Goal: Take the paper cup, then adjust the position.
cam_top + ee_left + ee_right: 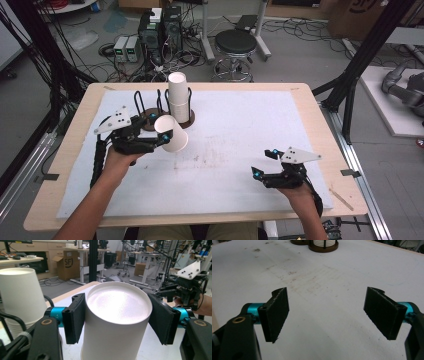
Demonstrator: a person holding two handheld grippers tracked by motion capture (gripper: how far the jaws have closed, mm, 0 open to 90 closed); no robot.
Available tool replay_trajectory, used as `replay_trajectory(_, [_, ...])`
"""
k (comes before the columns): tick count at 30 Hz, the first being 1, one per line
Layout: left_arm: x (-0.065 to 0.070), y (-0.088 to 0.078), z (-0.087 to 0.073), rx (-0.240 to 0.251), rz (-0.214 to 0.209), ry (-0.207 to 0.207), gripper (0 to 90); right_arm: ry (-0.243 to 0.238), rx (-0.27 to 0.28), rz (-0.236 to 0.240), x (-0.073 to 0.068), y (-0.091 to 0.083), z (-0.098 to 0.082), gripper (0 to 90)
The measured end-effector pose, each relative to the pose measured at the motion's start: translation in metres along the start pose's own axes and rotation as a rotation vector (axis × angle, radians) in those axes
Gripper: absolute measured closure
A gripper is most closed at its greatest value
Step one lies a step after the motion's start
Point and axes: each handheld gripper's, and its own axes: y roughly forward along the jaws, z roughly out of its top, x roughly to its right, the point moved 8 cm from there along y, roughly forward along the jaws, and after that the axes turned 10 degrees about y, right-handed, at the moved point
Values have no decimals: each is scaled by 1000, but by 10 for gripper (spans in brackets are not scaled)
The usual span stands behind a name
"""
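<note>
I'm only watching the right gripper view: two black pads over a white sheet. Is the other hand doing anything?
Observer: Yes. The left gripper is shut on a white paper cup.
Operator: Is the cup upright?
Observer: No, the high view shows it tilted, lifted off the white sheet.
Operator: Any more cups?
Observer: A stack of cups stands in a round brown holder just behind it.
Operator: And my gripper?
Observer: The right gripper is open and empty, far from the cups.
</note>
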Motion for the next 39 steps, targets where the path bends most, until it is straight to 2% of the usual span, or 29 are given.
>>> replay_trajectory(9, [12,10,0,-2,-40,7,342,-10,-2,40,-7,4,4,208])
replay_trajectory(23, [29,29,-9,-1,-106,-3,342,-77,-2,141,-33,16,14,208])
replay_trajectory(28, [37,35,-11,4,-126,-14,343,-95,-11,186,-44,26,16,208])
replay_trajectory(31, [42,38,-11,3,-143,-14,343,-132,-18,235,-57,35,23,208])
replay_trajectory(34, [47,41,-11,-4,-170,-4,343,-146,-19,256,-62,40,27,208])
replay_trajectory(36, [52,44,-10,-5,-189,-5,343,-158,-21,288,-69,47,33,208])
replay_trajectory(39, [54,45,-10,-1,-205,-9,343,-165,-27,304,-73,53,35,208])
